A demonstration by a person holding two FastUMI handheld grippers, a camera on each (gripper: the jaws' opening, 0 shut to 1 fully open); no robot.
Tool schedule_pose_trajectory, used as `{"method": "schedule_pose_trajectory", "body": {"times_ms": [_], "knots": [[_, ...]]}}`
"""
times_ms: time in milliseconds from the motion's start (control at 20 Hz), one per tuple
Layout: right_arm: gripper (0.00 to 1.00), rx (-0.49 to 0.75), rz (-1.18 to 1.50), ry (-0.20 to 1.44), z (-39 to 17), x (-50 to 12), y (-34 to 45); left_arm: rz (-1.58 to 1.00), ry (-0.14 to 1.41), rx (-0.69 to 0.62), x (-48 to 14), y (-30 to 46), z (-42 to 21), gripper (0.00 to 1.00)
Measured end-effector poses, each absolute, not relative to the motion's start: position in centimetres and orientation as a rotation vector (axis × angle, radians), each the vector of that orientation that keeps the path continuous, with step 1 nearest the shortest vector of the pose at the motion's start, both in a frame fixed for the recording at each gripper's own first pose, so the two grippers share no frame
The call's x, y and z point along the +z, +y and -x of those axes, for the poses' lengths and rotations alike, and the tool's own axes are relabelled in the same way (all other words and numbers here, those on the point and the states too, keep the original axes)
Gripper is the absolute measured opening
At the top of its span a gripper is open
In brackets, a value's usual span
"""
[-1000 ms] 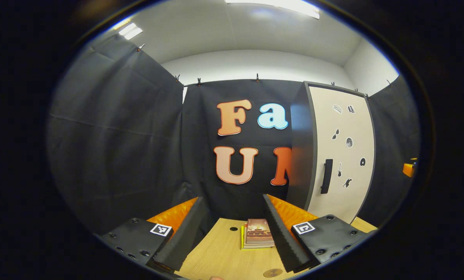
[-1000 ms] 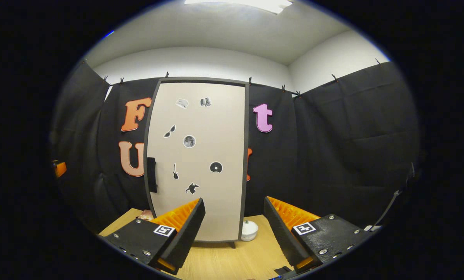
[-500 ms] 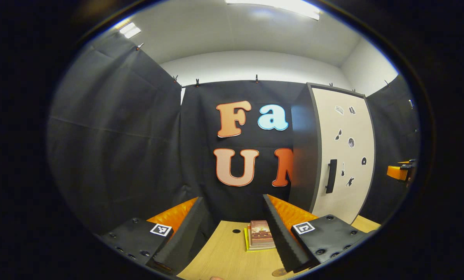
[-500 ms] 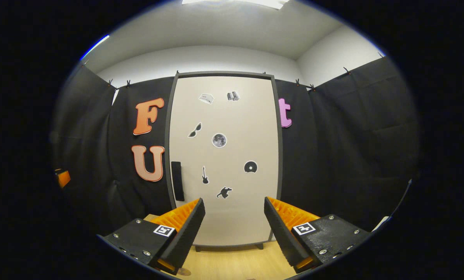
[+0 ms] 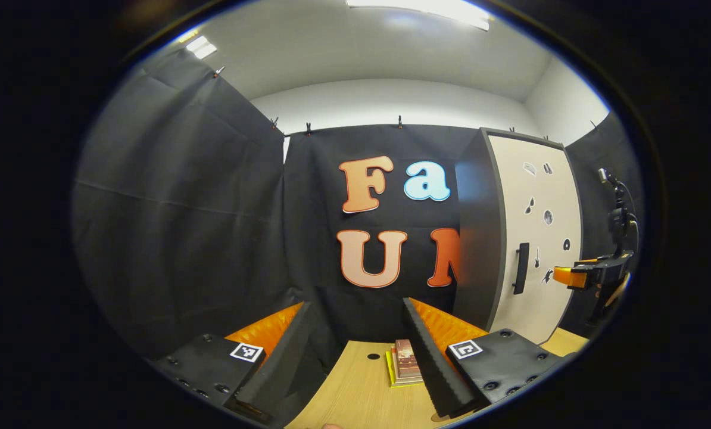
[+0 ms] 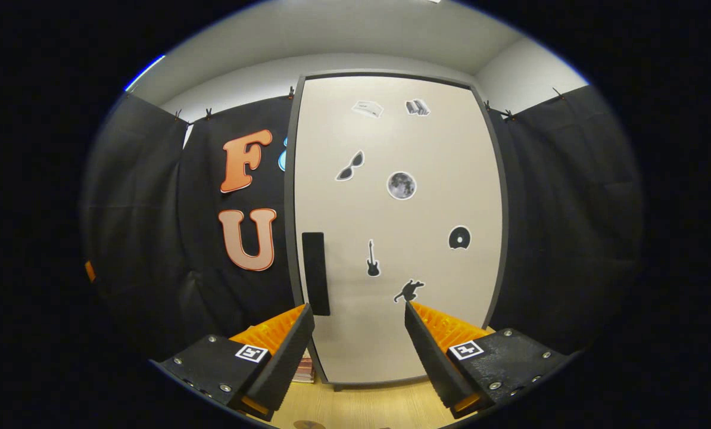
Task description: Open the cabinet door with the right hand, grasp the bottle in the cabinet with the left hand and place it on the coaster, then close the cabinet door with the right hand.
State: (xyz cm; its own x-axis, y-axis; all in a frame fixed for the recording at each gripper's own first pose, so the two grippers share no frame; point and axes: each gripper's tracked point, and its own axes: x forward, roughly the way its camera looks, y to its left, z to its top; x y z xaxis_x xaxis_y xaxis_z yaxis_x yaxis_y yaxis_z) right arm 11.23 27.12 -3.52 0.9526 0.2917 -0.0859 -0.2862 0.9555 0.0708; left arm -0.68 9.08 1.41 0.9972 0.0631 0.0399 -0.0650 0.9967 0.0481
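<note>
The tall cabinet's beige door (image 6: 397, 226) is shut and fills the middle of the right gripper view, so the cabinet's inside is hidden. Its black vertical handle (image 6: 315, 273) sits at the door's left edge. My right gripper (image 6: 358, 308) is open and empty, a short way in front of the door, and the handle stands just above its left finger. In the left gripper view the cabinet (image 5: 534, 238) stands at the right, and the right gripper (image 5: 564, 277) hovers before the door. My left gripper (image 5: 355, 305) is open and empty over the table. A brown coaster (image 6: 308, 424) peeks at the bottom edge.
A small stack of books (image 5: 404, 362) lies on the wooden table (image 5: 349, 393) left of the cabinet, partly behind my left gripper's right finger. Black cloth walls close the booth on every side. A small round hole (image 5: 373, 356) marks the tabletop.
My right gripper has moved in towards the cabinet door, which now looks much larger. It has come into the left gripper view at the right. The left gripper barely shifted.
</note>
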Motion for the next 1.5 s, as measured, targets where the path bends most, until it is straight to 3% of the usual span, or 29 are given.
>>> {"method": "schedule_pose_trajectory", "body": {"times_ms": [300, 600, 900, 1050, 1500], "knots": [[0.94, 0.318, -0.085, 0.14, -15.0, -4.9, 31.8, -0.06, -0.01, 0.111, 0.1, 12.1, 0.7, 0.97], [0.83, 0.304, -0.071, 0.153, -18.2, -5.4, 34.0, -0.062, -0.006, 0.155, -0.2, 15.0, 0.6, 0.97], [0.61, 0.293, -0.05, 0.164, -19.8, -5.9, 34.8, -0.052, 0.005, 0.196, -0.8, 17.0, 0.8, 0.97], [0.37, 0.288, -0.042, 0.161, -19.7, -5.9, 34.5, -0.046, 0.008, 0.203, -1.0, 17.4, 0.7, 0.97], [0.34, 0.343, -0.04, 0.158, -17.7, -5.3, 33.8, -0.044, 0.009, 0.185, -1.1, 16.1, 0.8, 0.97]]}}
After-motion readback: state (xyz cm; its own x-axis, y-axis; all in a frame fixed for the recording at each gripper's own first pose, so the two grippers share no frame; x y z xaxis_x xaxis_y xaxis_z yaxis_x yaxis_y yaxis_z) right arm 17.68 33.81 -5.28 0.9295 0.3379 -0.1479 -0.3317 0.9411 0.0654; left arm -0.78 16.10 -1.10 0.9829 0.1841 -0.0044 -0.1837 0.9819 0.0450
